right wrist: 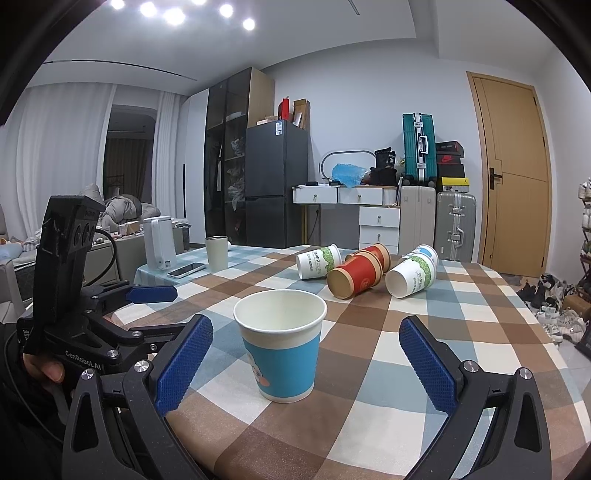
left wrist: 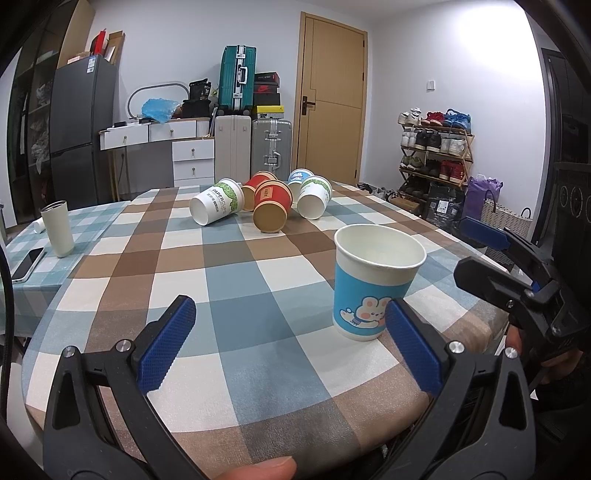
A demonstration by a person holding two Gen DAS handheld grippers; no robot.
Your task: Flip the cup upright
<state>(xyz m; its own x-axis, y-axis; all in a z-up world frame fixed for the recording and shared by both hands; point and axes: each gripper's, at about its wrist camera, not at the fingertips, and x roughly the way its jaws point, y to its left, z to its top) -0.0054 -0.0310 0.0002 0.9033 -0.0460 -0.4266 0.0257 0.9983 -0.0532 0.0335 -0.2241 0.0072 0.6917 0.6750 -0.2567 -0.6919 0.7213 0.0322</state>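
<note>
Blue paper with a bunny on it wraps the cup (left wrist: 373, 284), and the cup stands the right way up on the checked tablecloth (left wrist: 236, 295). From the left wrist view, the left claw (left wrist: 291, 332) is wide open and holds nothing. The cup is in front of its right finger (left wrist: 413, 350), and that finger's tip covers a bit of the cup's bottom edge. I cannot tell if they touch. Far ahead of this claw lies a heap of tipped cups: a green-and-white cup (left wrist: 218, 201), a red cup (left wrist: 271, 206), another green-and-white cup (left wrist: 314, 197), plus one more red and one more blue behind them. Off to the left stand a white tumbler (left wrist: 58, 229) and a phone (left wrist: 26, 264). Only this view shows the shoe rack (left wrist: 436, 151) on the right. The right claw pokes in from the right edge, with its blue fingers spread apart.

From the right wrist view, the right claw (right wrist: 306, 350) is also wide open and holds nothing. The cup (right wrist: 282, 343) stands between its two fingers, closer to the left finger (right wrist: 184, 362), but not touching either. The bunny is mostly turned away here. Only this view shows the white kettle (right wrist: 159, 242), the curtains (right wrist: 66, 147) and the ceiling lights (right wrist: 173, 14). The left claw (right wrist: 151, 293) sits off to the left, held in a hand (right wrist: 44, 365).
</note>
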